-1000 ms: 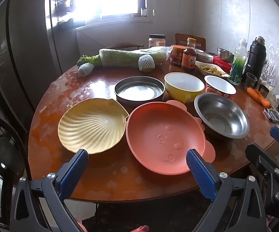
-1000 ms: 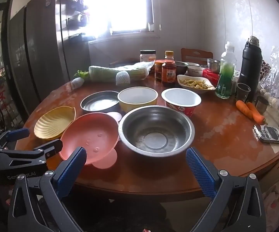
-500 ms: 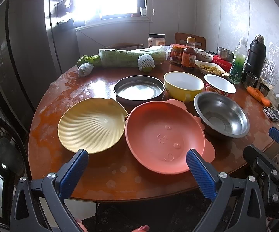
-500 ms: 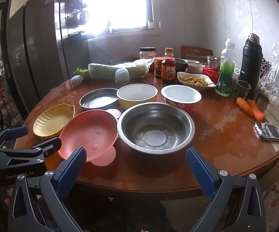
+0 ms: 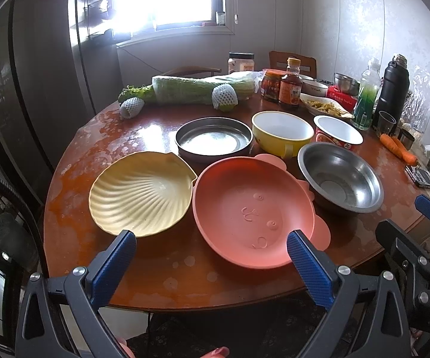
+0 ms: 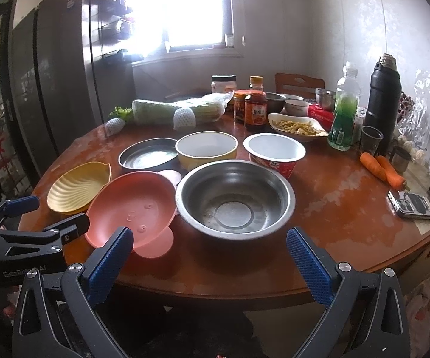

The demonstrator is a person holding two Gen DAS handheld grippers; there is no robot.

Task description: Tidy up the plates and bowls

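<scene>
The near edge of the table [image 5: 185, 277] is left bare in front of the yellow shell plate [image 5: 141, 192] and the pink plate [image 5: 252, 208], and a wide bare patch [image 6: 343, 208] is seen to the right of the steel bowl [image 6: 234, 197]. Passage between the dishes is blocked, since they sit touching or just beside one another. The far side is crowded by the wrapped cabbage [image 5: 203, 89], bottles and jars.

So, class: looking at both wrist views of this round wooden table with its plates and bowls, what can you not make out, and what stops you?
- Pink plastic animal-face plate: near rim hidden by the right gripper's blue finger, right view.
- Shallow round steel pan: right edge behind the yellow ceramic bowl, right view.
- Brown sauce bottle: label too small, left view.
- Window: blown out in both views.
</scene>
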